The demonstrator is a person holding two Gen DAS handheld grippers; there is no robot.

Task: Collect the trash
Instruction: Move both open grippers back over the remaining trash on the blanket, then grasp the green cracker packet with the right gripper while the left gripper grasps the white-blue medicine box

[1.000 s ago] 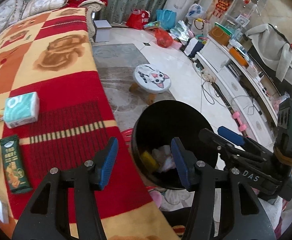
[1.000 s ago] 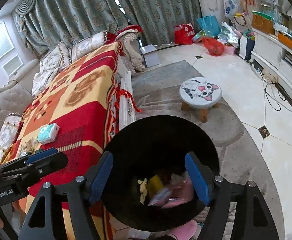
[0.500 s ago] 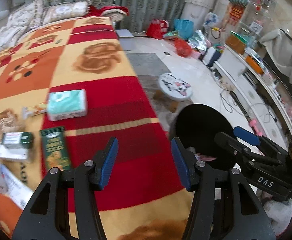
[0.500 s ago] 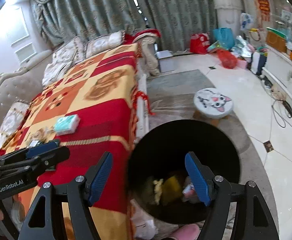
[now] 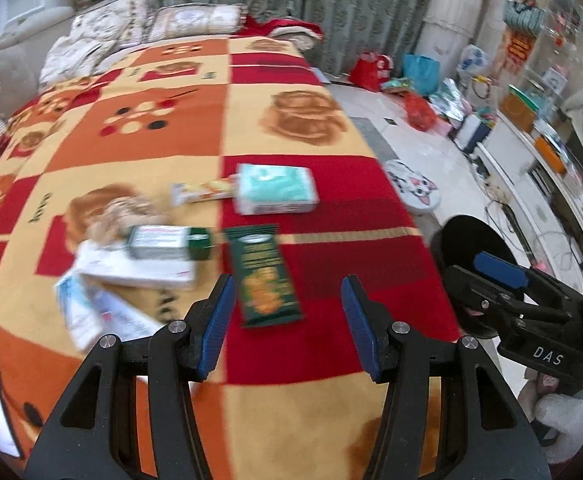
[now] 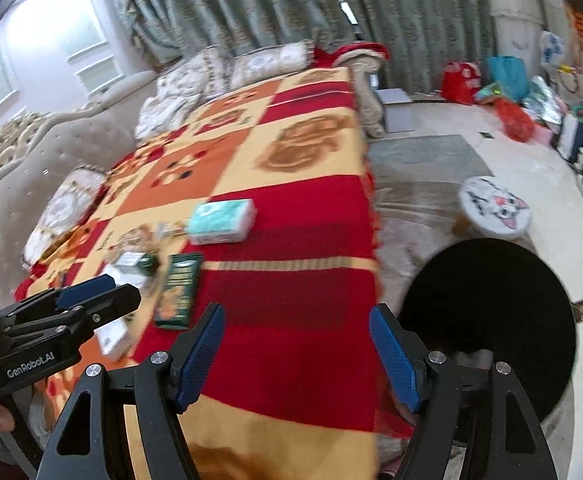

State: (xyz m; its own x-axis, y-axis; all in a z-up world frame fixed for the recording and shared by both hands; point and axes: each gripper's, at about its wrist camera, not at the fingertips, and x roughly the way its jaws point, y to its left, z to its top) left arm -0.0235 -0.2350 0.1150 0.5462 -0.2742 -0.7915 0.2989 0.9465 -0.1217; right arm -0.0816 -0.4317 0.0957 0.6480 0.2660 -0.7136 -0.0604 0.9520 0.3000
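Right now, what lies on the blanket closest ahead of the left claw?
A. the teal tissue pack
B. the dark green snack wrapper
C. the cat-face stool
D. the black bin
B: the dark green snack wrapper lies flat just ahead of the open, empty left claw, nearer than the teal tissue pack.

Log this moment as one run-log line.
phase: between pickups | left hand-held gripper: open, empty, above green snack packet | right hand-held gripper: open, empty | black bin: on floor beside blanket
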